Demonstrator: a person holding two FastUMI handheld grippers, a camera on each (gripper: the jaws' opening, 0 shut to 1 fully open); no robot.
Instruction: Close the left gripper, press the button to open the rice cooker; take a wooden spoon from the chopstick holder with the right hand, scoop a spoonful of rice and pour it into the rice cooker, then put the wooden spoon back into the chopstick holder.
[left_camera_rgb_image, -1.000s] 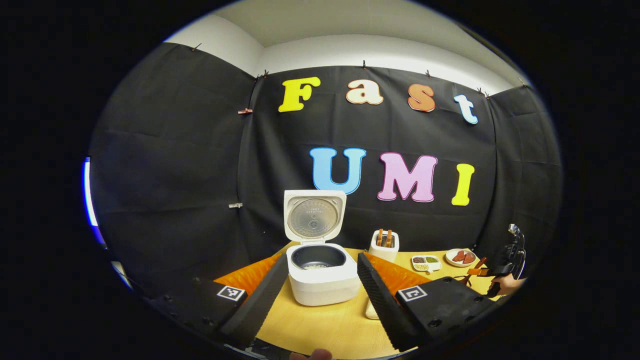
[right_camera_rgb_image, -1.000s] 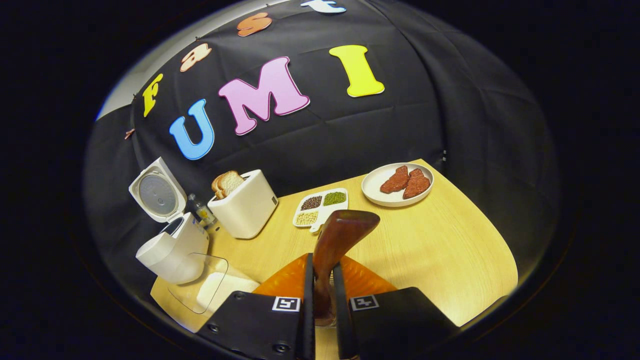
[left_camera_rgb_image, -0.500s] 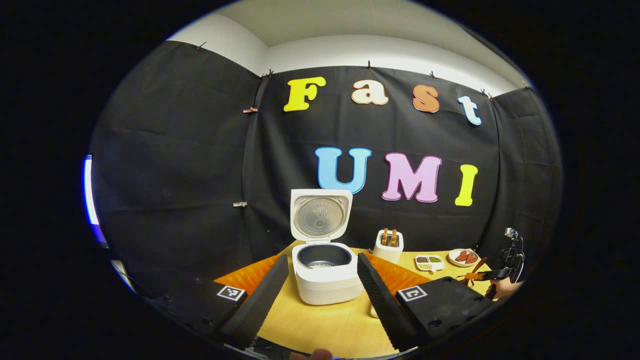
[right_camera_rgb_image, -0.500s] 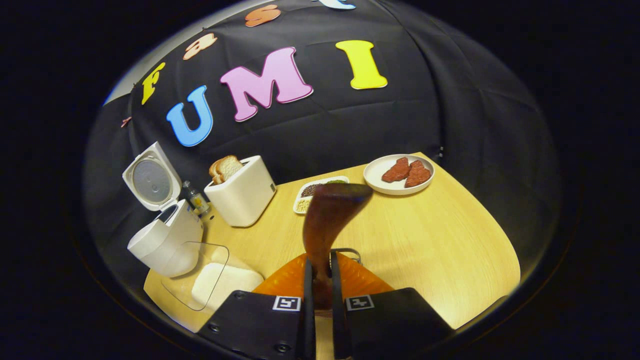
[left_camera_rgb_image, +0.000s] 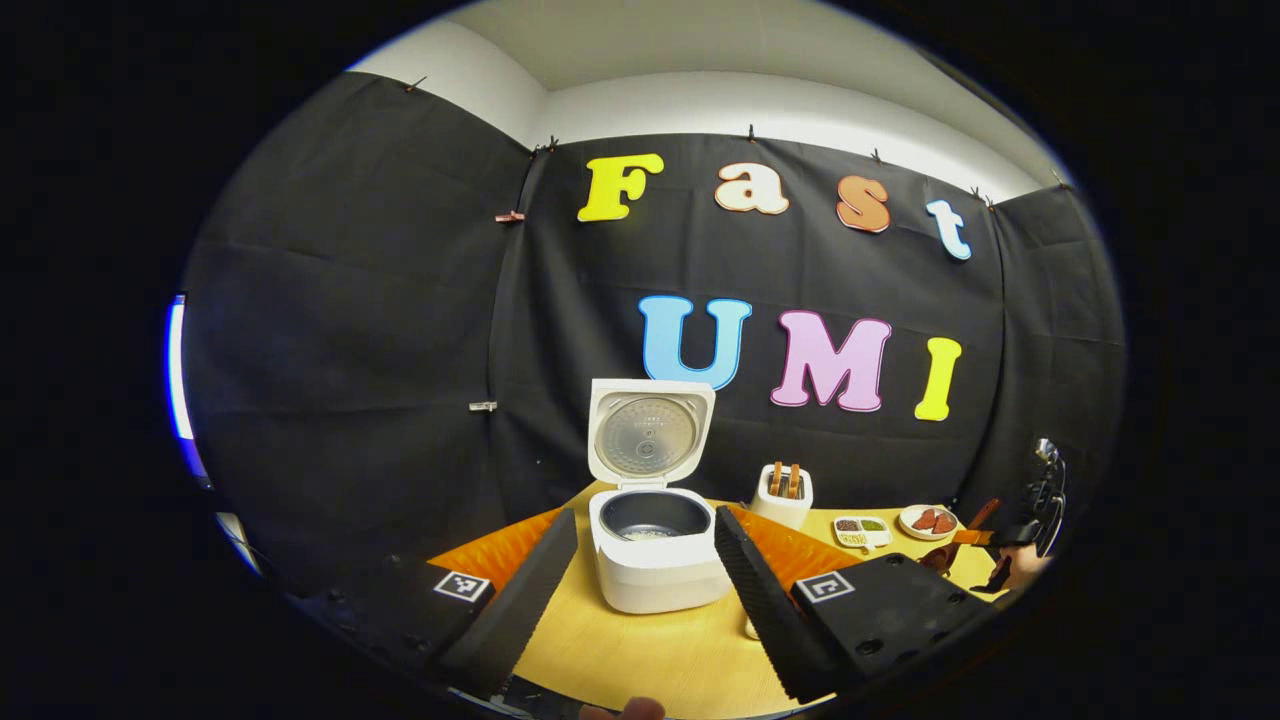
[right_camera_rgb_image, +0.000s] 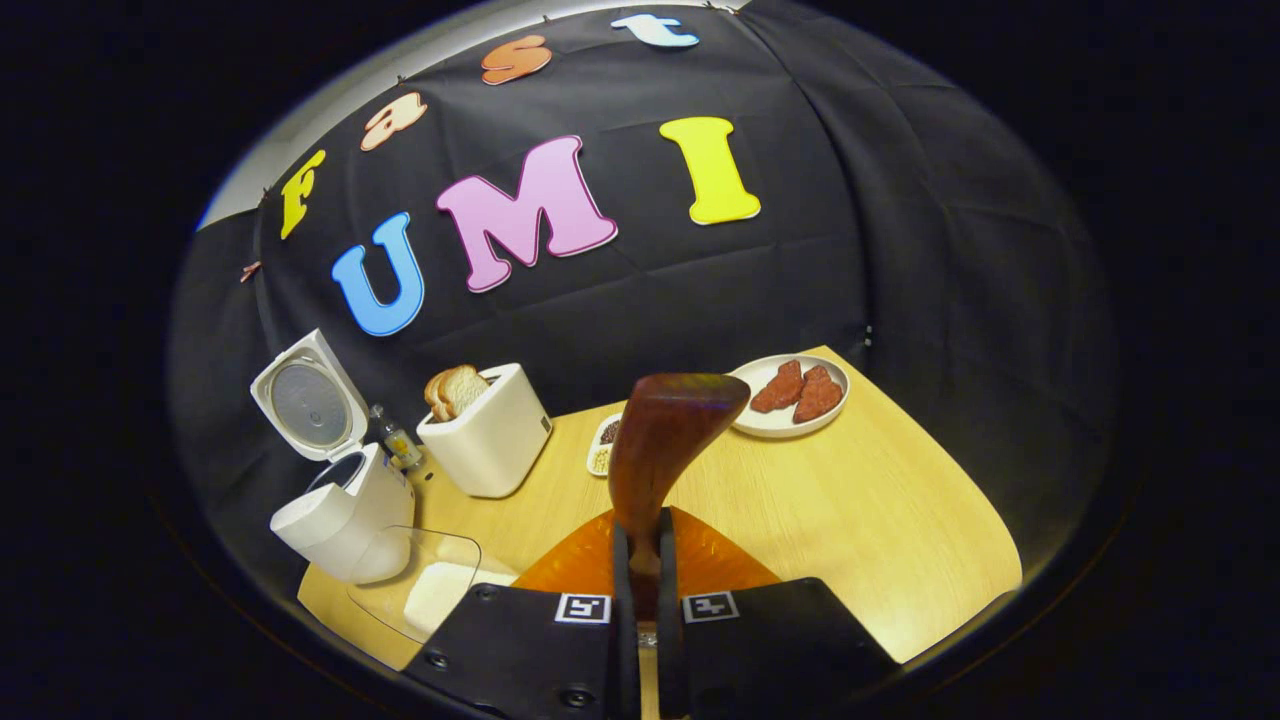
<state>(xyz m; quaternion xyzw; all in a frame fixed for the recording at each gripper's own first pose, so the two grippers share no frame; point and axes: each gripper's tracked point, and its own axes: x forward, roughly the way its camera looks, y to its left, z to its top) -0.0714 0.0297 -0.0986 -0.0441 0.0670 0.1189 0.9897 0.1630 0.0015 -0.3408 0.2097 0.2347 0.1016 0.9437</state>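
Both tongs (right_camera_rgb_image: 640, 590) farther back now

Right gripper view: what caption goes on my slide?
Right gripper holds the wooden spoon above the table.

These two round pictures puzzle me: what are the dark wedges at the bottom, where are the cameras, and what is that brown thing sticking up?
There is no robot arm here: a person holds a two-finger gripper in each hand, and a fisheye camera rides on each.

In the left gripper view, the left gripper has its fingers spread open, facing a white rice cooker with its lid up.

In the right gripper view, the right gripper has its fingers clamped on a wooden spoon.

On the wooden table stand a toaster with bread, a plate of meat and a divided dish of grains.
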